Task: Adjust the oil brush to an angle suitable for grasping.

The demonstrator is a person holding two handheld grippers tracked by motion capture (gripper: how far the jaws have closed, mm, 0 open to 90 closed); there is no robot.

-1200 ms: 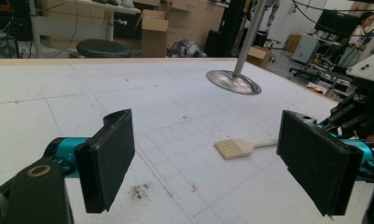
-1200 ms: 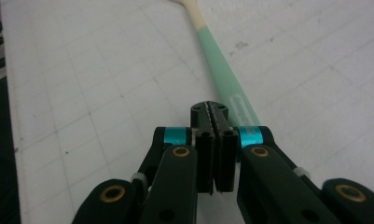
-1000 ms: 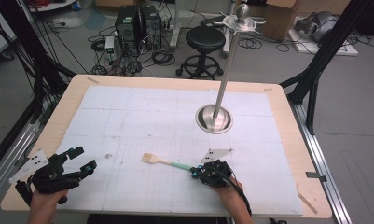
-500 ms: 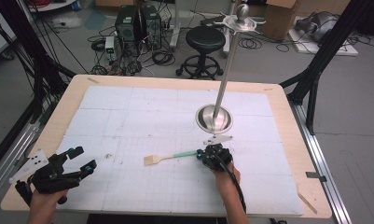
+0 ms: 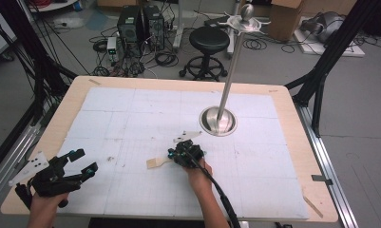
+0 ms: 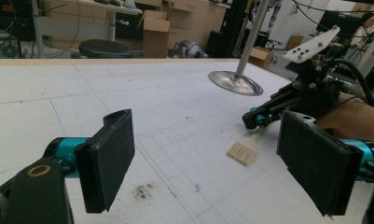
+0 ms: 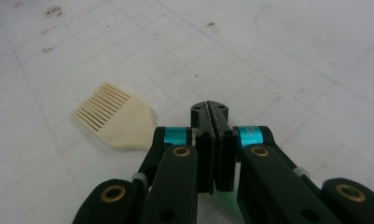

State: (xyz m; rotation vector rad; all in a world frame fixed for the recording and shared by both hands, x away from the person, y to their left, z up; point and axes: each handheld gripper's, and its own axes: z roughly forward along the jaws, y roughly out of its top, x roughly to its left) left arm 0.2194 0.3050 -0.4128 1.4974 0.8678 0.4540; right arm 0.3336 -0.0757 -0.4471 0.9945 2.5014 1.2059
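White gridded foam mat [image 5: 131, 123] w/ cream slotted-head brush [image 7: 114, 121], green handle.

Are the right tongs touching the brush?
Touching. In the right gripper view, the right tongs are clamped on the brush, its green handle emerging beneath the closed jaws.

Both grippers are black linkage frames with teal sleeves near the jaws and brass-coloured rivets at the pivots. The left gripper [image 5: 67, 171] carries broad, flat black pads with a rough foam-like face and a pale three-cornered plate with small holes at its 9 o'clock side. The right gripper [image 5: 183, 153] has slim screwed black jaws, a like plate at 12 o'clock and a thick black cable trailing toward 5 o'clock. The forearms are bare.
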